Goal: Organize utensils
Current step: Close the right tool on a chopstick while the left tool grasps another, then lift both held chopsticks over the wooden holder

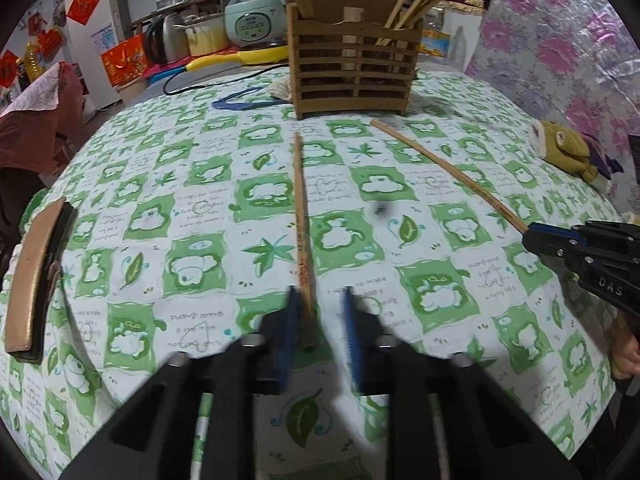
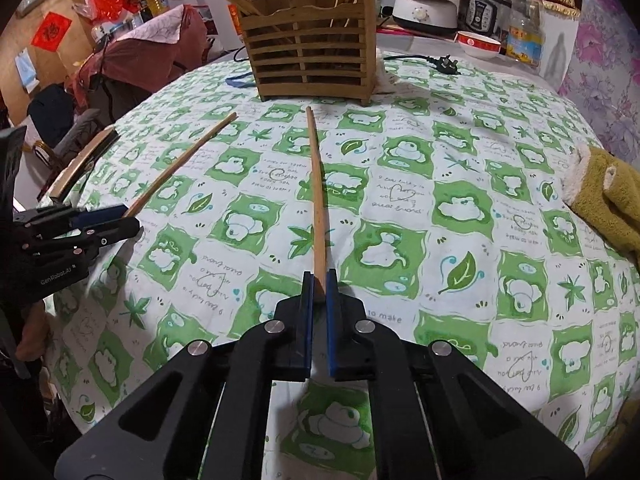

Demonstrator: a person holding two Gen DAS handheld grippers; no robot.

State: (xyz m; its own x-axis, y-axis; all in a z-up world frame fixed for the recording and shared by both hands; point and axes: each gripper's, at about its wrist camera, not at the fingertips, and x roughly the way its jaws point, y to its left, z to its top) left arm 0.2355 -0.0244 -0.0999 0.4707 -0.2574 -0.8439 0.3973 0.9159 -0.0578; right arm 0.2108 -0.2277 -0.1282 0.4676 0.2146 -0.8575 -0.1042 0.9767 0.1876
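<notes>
The table (image 1: 208,184), under a green-and-white patterned cloth, carries everything. Toward its far edge stands the slatted wooden holder (image 1: 352,76), already bristling with chopsticks in both compartments, so most of the sorting looks done. Clutter such as a rice cooker (image 1: 256,16) sits beyond it, and a plush toy (image 1: 568,152) lies at the right edge.

Only 2 chopsticks remain on the cloth, both pointing toward the holder with their far tips just short of its base. The left chopstick (image 1: 302,216) lies near the middle of the table; the right chopstick (image 2: 319,200) lies beside it, well apart.

The left gripper (image 1: 320,320) is at the near end of the left chopstick. In its own view the blue pads are blurred and a gap shows beside the stick, yet the right wrist view shows the jaws drawn together on that end, so it reads as clenched on the stick. The right gripper (image 2: 319,292) is plainly clamped on the near end of the right chopstick, pads pressed to both sides.

What is left, by my judgement: lift these 2 and drop them into the holder.
</notes>
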